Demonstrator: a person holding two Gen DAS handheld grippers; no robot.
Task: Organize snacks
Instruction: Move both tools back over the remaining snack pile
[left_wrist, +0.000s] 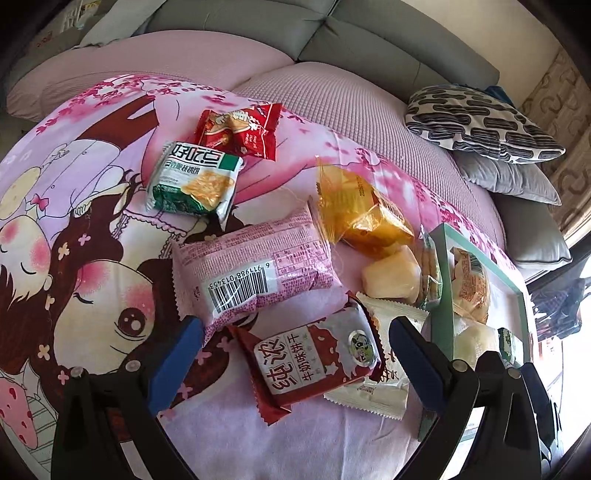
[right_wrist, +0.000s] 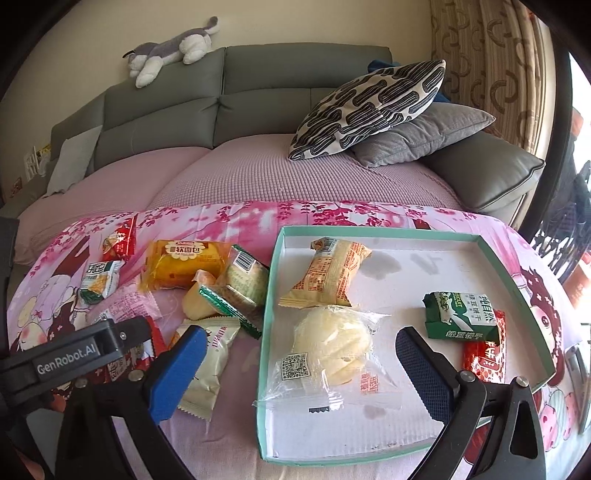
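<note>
My left gripper (left_wrist: 295, 365) is open low over the cartoon-print cloth, with a red milk-biscuit pack (left_wrist: 317, 365) lying between its blue fingers, untouched. Beyond it lie a pink barcode pack (left_wrist: 255, 269), a green-and-white pack (left_wrist: 195, 181), a red pack (left_wrist: 240, 129) and an orange bread pack (left_wrist: 362, 210). A white pack (left_wrist: 384, 369) sits partly under the biscuit pack. My right gripper (right_wrist: 301, 373) is open over the near left part of the teal tray (right_wrist: 369, 230). A clear-wrapped pastry (right_wrist: 332, 343) lies between its fingers. Also in the tray are a yellow pack (right_wrist: 328, 273), a green biscuit pack (right_wrist: 458, 314) and a red pack (right_wrist: 484, 354).
The left gripper's black housing (right_wrist: 70, 358) is close beside the right gripper. A grey sofa (right_wrist: 221, 96) backs the pink cover. A patterned cushion (right_wrist: 369, 110) on a grey cushion (right_wrist: 424, 136) lies at the back right. A plush toy (right_wrist: 170, 51) rests on the sofa top, with a curtain (right_wrist: 491, 55) at the right.
</note>
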